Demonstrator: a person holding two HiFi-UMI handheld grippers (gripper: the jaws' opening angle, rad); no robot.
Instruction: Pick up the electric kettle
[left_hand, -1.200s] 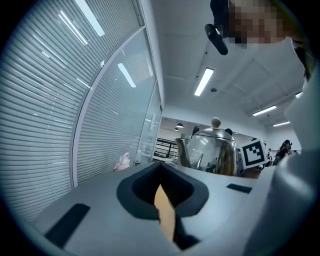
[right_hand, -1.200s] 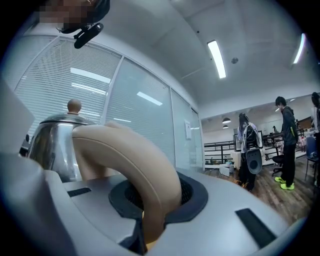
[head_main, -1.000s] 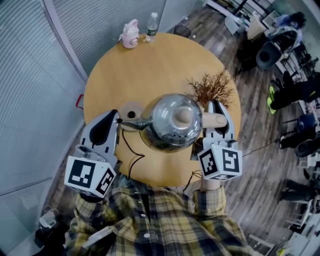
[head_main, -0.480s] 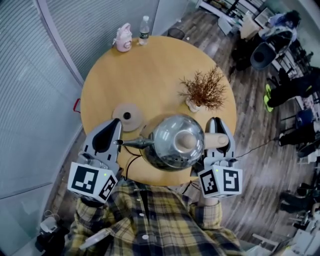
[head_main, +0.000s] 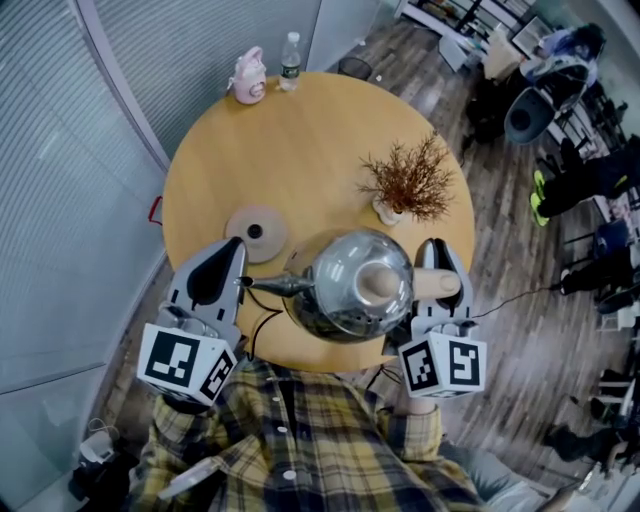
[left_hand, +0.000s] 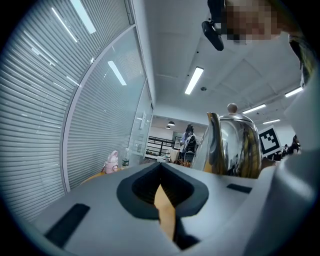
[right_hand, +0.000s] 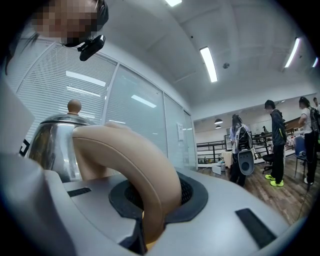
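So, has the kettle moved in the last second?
Yes. The kettle has come nearer the person, away from the plant and clear of the round base it overlapped before.

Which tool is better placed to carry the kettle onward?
Right: the right tool is shut on the beige kettle handle. The left tool sits beside the spout, holding nothing.

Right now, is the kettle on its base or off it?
Off. The right gripper holds the kettle by its handle, away from the round base on the table.

left gripper (head_main: 230, 248): jaws together, level | right gripper (head_main: 432, 248): jaws clamped, level
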